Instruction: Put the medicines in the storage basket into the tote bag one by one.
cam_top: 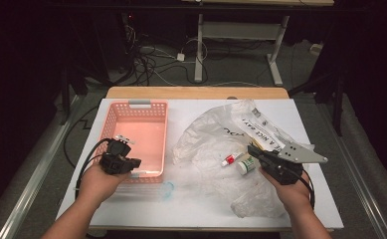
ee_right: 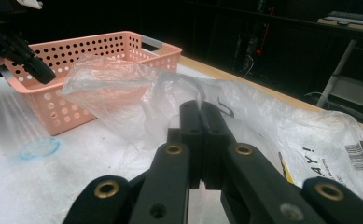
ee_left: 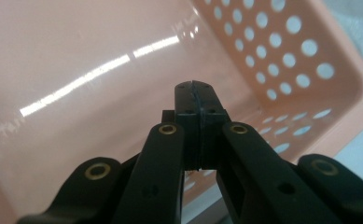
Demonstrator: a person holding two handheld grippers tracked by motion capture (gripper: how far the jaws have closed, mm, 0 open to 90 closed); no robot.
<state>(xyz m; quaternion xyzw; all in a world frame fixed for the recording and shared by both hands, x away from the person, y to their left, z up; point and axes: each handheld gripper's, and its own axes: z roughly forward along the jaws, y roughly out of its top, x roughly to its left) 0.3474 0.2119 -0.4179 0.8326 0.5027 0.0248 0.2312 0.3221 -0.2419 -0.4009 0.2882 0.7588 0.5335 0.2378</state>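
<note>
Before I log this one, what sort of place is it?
Probably a lab or recording workspace, not a home: a white-topped table under dark surrounds, loose cables across the floor behind it, and the metal frame of another desk beyond.

Pink basket walls the left, crumpled plastic bag clutters the right, table front lies open

Glossy pink plastic basket with perforated walls; crinkled, clear plastic bag; matt white tabletop, bare wood along its far edge.
</note>
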